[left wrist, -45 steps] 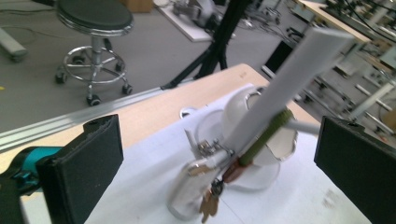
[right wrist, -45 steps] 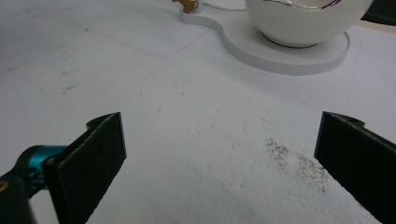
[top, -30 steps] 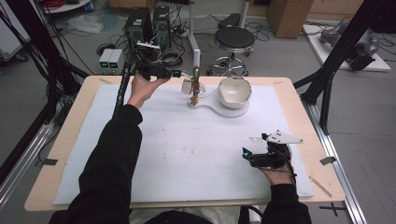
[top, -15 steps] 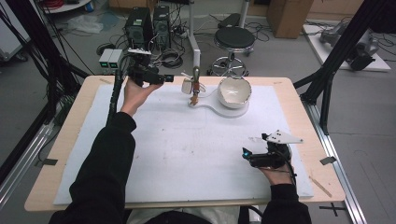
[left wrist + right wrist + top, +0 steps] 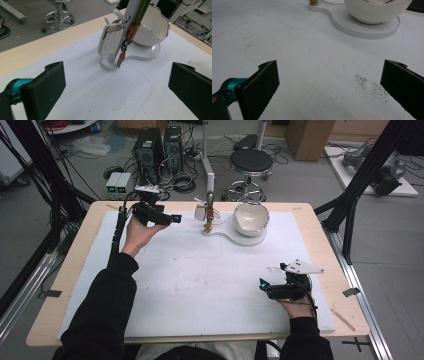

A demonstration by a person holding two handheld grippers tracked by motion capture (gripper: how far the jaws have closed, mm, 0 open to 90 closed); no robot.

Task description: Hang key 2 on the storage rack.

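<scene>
Up at the far edge, the bowl (image 5: 250,218) is sitting on a white stand (image 5: 235,232); its inside is hard to make out. Beside it, a car key (image 5: 110,39) is hanging on the post (image 5: 130,22). The left gripper (image 5: 172,218) is hovering near the key, jaws gaping wide, holding nothing. The right gripper (image 5: 263,285) is resting low near the front, equally wide and empty.

Black stool (image 5: 252,161) behind table (image 5: 65,270)
</scene>
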